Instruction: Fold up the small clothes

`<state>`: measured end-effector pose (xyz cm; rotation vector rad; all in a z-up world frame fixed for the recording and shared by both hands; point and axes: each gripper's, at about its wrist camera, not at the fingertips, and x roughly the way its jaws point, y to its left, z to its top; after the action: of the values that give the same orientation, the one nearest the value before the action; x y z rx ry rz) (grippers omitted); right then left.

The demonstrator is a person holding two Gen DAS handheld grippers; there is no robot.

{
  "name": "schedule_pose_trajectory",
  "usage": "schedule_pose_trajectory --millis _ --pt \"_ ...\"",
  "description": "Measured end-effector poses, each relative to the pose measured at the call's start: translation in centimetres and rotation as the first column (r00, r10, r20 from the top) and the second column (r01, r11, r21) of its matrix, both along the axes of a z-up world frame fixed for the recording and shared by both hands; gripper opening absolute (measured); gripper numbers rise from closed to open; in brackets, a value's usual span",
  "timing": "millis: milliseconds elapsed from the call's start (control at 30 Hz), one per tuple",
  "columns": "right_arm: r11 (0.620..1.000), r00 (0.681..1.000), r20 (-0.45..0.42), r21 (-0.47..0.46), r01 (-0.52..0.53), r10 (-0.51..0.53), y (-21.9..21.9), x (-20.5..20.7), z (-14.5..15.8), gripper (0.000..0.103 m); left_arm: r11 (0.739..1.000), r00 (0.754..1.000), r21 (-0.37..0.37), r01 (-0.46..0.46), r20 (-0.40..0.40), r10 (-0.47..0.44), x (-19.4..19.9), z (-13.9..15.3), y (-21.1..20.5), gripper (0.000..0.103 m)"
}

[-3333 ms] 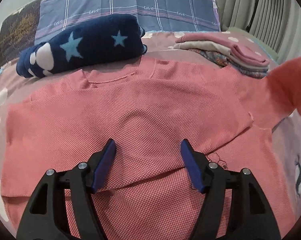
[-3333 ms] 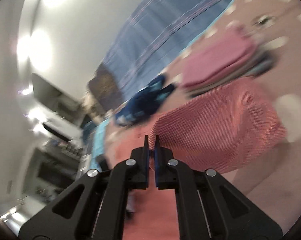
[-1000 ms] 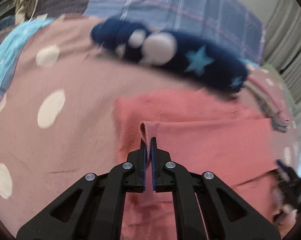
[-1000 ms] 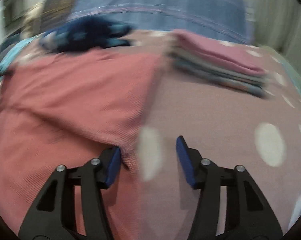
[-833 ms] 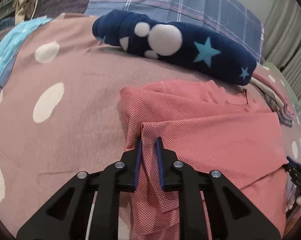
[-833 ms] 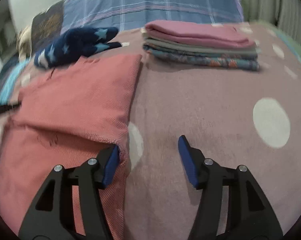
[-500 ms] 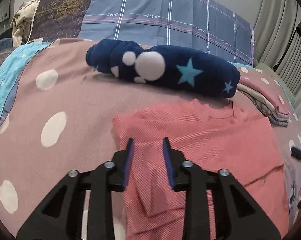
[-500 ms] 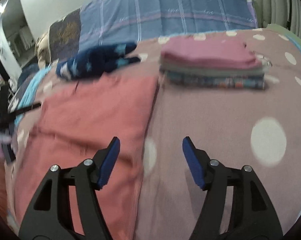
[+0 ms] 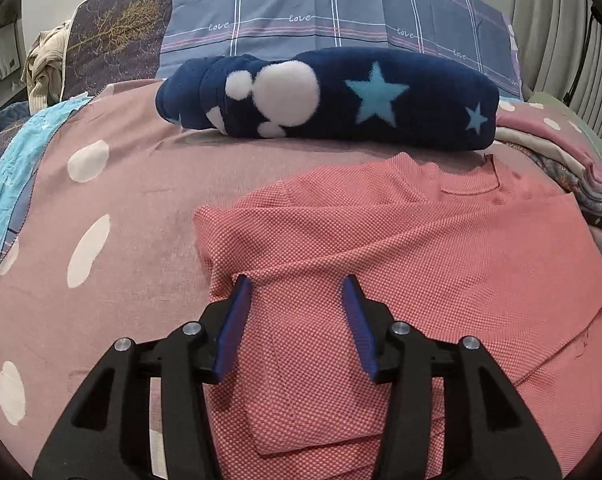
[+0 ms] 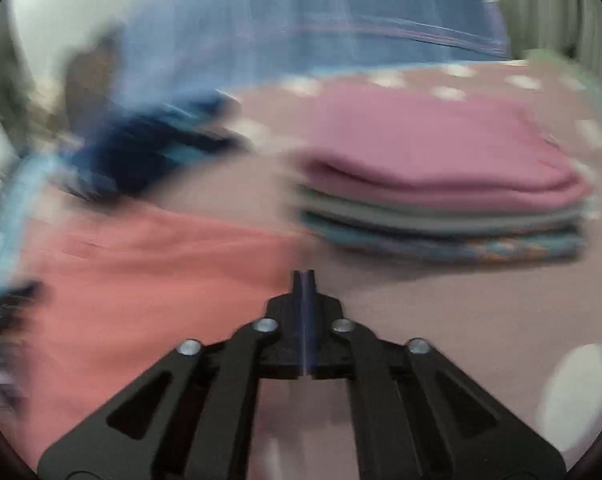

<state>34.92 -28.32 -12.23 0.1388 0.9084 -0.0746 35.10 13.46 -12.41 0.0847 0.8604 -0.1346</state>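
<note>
The left gripper (image 9: 297, 300) hangs over the near left part of the pink shirt (image 9: 401, 280). Its two blue pads (image 9: 233, 328) are apart and getting wider. Folded shirt cloth lies under the gap, but the pads do not pinch it.

The pink shirt lies flat on the bed (image 9: 113, 200). Its sides are folded in, and its neck hole points to the far end of the bed. The bed cover is dusty pink with white dots.

Just past the shirt's neck lies a rolled dark blue fleece blanket (image 9: 329, 96) with light blue stars and white blobs. Behind it stands a blue checked pillow (image 9: 341, 8), with a dark pillow (image 9: 117, 36) with gold trees to the left of it.

The right gripper (image 10: 303, 276) has its pads pressed together with nothing between them. Its picture is very blurry. The tips sit at the right edge of the shirt (image 10: 141, 280). Near them on the right is a stack of folded clothes (image 10: 441, 184) with a purple-pink one on top.
</note>
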Motion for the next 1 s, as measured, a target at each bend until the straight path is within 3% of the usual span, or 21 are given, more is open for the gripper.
schedule_pose_trajectory --millis 100,200,267,333,400,433,467,533,633,733,833,933,1000 --pt "0.995 0.999 0.047 0.103 -0.001 -0.004 -1.1 -2.0 1.7 0.000 1.000 1.000 -0.008 0.004 0.001 -0.004 0.0 0.2 0.0 0.051" --pt "0.980 0.981 0.137 0.128 -0.154 0.137 1.5 -6.7 4.9 0.004 0.998 1.000 -0.056 0.004 0.002 -0.004 -0.5 0.9 0.5 0.056" --pt "0.955 0.954 0.161 0.112 -0.274 0.254 4.0 -9.5 5.6 0.004 0.995 1.000 -0.095 -0.001 0.010 0.002 -1.7 2.1 0.7 0.056" --pt "0.936 0.932 0.100 0.006 -0.351 0.348 6.8 -11.8 4.2 0.011 0.991 0.998 -0.127 0.034 0.048 -0.029 -4.0 3.4 0.8 0.063" --pt "0.945 0.950 0.016 -0.114 -0.308 0.312 7.2 -12.1 1.1 0.011 0.998 0.999 -0.060 0.008 0.032 -0.006 -5.2 3.0 0.9 0.073" --pt "0.950 0.954 0.001 -0.091 -0.297 0.299 6.3 -11.9 -0.3 0.003 1.000 0.999 0.018 -0.023 -0.030 0.023 -5.3 1.3 1.2 0.073" --pt "0.958 0.958 0.036 0.029 -0.285 0.284 4.7 -11.8 -0.8 0.003 0.999 0.996 0.043 -0.031 -0.084 0.034 -5.2 -0.4 1.7 0.079" --pt "0.965 0.972 0.029 0.120 -0.235 0.233 3.5 -11.9 0.0 0.000 0.996 0.996 -0.070 -0.051 -0.075 0.046 -5.9 0.1 3.7 0.079" --pt "0.968 0.970 0.029 0.062 -0.242 0.240 4.4 -13.4 1.2 0.001 0.995 0.995 -0.069 -0.078 -0.071 0.073 -7.4 1.4 4.8 0.079" --pt "0.963 0.962 0.054 0.028 -0.268 0.266 4.5 -15.2 2.2 0.020 0.998 0.997 -0.048 -0.035 -0.072 0.032 -9.2 1.5 5.0 0.079" --pt "0.963 0.966 0.057 0.087 -0.255 0.251 3.4 -14.7 2.8 0.026 0.997 0.998 -0.078 -0.022 -0.067 0.017 -9.8 1.7 5.5 0.079" --pt "0.954 0.970 0.067 0.177 -0.243 0.234 1.7 -12.2 3.8 0.046 0.980 0.999 -0.195 -0.040 -0.043 0.032 -8.1 2.6 6.8 0.079" --pt "0.947 0.976 0.078 0.241 -0.215 0.202 0.7 -9.8 4.1 0.048 0.953 0.998 -0.299 -0.051 -0.041 0.041 -6.0 3.2 7.7 0.079"
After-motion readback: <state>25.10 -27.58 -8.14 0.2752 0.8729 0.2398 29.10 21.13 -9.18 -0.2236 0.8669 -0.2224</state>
